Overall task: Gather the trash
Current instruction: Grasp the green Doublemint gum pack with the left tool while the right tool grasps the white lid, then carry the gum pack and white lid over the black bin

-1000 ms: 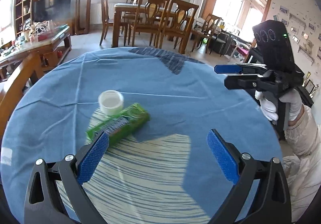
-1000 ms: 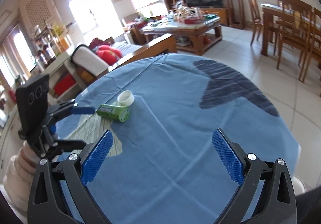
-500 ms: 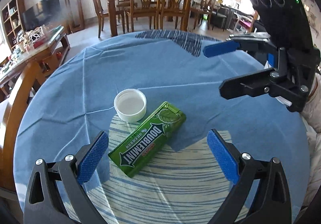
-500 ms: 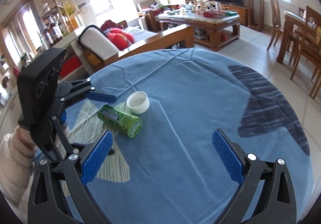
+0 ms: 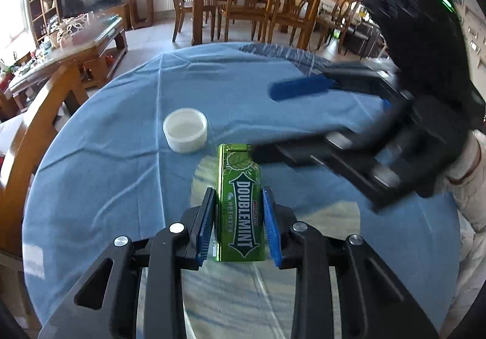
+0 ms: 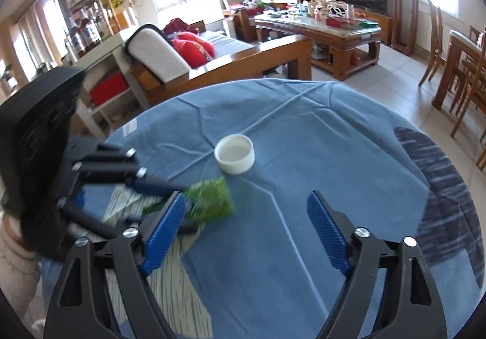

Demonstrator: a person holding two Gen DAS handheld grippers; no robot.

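Tongs of the left gripper (image 5: 238, 225) are closing narrowly on the gum pack (image 5: 240, 202), lying lengthwise just beside the white cup (image 5: 185, 134), while the right tongs (image 6: 250, 231) are narrowing, empty.

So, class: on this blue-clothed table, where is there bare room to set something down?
Free: the blue cloth beyond and right of the white cup. Crowded: beside the cup, where the left hand-held gripper clamps the gum pack and the right hand-held gripper closes in.
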